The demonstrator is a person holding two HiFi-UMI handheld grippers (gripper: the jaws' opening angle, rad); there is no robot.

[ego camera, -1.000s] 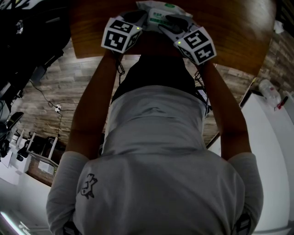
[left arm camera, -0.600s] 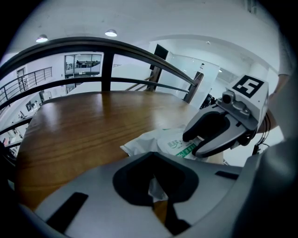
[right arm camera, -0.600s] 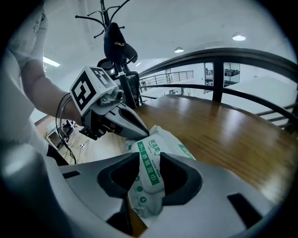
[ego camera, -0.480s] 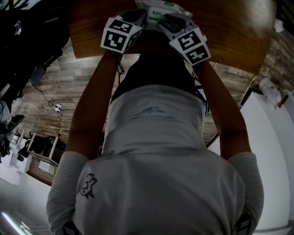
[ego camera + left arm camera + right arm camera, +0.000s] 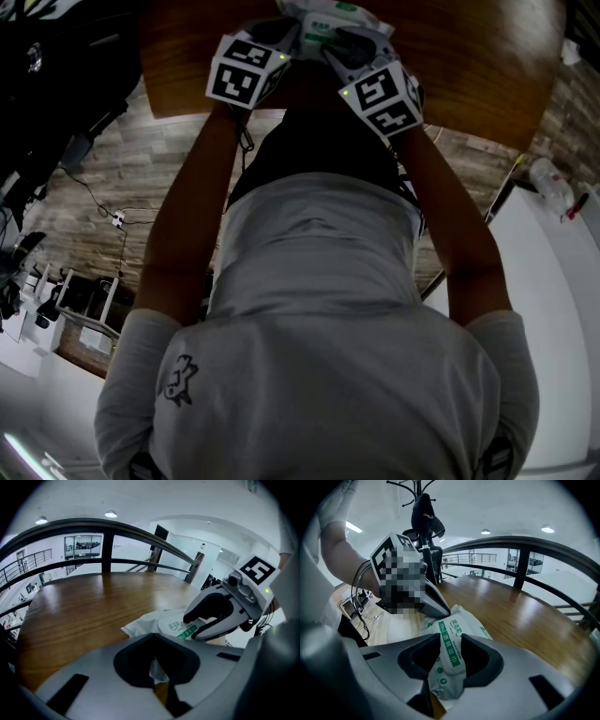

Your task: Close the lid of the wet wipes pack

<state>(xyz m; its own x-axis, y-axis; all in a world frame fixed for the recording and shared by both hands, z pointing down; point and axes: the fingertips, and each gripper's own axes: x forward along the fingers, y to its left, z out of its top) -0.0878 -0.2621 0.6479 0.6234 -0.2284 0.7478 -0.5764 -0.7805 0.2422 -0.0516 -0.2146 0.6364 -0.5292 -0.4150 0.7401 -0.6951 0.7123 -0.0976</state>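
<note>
Both grippers are on the pack. The left gripper [image 5: 157,667] has its jaws nearly together, nipping a white fold of the wet wipes pack [image 5: 154,620]. The right gripper [image 5: 450,660] has just been closing its jaws; they stand fairly wide, with the green-striped lid [image 5: 449,641] between them and the pads against its two sides. The pack lies on the wooden table [image 5: 93,602], right at the table's near edge, and both tools reach over that edge from the person's side.

I judge the closing step to be in hand but not done: the lid looks raised in the right jaws, not lying flat, though no view lets me see its seal.

To do this well, I want the left grip to act purely as an anchor, firm and unmoving, so the soft pack cannot creep along the table. With the right tool I would not squeeze harder, since that only buckles the flap sideways. Better to ease the pinch and turn the tool until one jaw lies across the lid's top. Then I press straight down toward the table, working from the hinged end to the free end so the flap beds evenly.

The risk I watch for is the near edge. A push angled back toward the person could slide the pack off the table, so every press goes downward or away from that edge.
</note>
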